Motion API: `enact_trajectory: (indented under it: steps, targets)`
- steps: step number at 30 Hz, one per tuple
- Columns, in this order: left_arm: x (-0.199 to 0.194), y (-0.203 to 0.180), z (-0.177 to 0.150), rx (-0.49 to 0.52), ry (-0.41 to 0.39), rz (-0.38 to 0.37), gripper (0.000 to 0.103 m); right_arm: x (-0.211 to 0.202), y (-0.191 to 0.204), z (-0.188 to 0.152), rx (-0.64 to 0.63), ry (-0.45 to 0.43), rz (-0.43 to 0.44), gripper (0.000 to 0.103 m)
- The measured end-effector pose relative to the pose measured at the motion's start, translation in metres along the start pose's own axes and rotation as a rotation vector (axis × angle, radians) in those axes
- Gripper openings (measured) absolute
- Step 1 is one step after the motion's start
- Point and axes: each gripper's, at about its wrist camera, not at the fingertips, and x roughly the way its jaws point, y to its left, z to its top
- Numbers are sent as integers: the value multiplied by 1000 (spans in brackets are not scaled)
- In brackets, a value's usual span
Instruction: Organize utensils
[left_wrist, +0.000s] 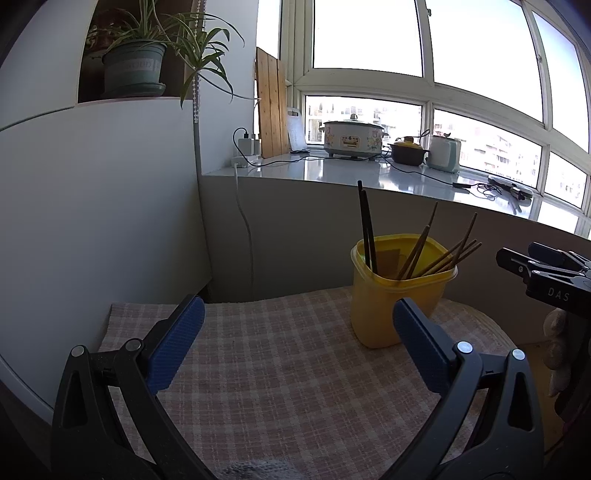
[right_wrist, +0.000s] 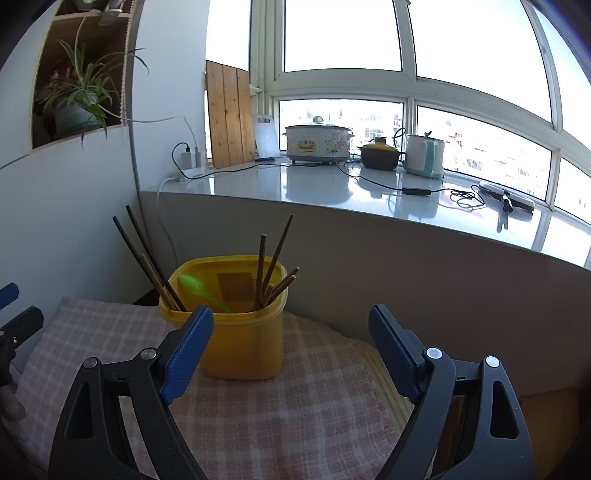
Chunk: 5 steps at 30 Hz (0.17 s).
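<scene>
A yellow plastic container (left_wrist: 388, 295) (right_wrist: 240, 339) stands upright on a pink checked cloth (left_wrist: 288, 376) (right_wrist: 295, 406). It holds several brown chopsticks (left_wrist: 443, 258) (right_wrist: 275, 266), two dark chopsticks (left_wrist: 365, 225) (right_wrist: 136, 236) and a green plastic spoon (right_wrist: 195, 288). My left gripper (left_wrist: 299, 314) is open and empty, to the left of the container. My right gripper (right_wrist: 291, 325) is open and empty, just in front of the container. The right gripper also shows at the right edge of the left wrist view (left_wrist: 546, 273).
A grey wall rises right behind the cloth, topped by a white windowsill (left_wrist: 332, 170) (right_wrist: 332, 188) with a flowered cooker (right_wrist: 317, 144), a brown pot (right_wrist: 380, 155), a kettle (right_wrist: 424, 155) and cables. A white cabinet (left_wrist: 92, 203) with a potted plant (left_wrist: 136, 62) stands at the left.
</scene>
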Motion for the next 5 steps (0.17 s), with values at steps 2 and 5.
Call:
enact_trajectory:
  steps: [2,5]
  targets:
    - [0,0,-1,4,4,6,103,2,0,-1,3,7,1,86]
    - [1,3,-1,-6,8,5,103,4,0,-2,3,14,2,86]
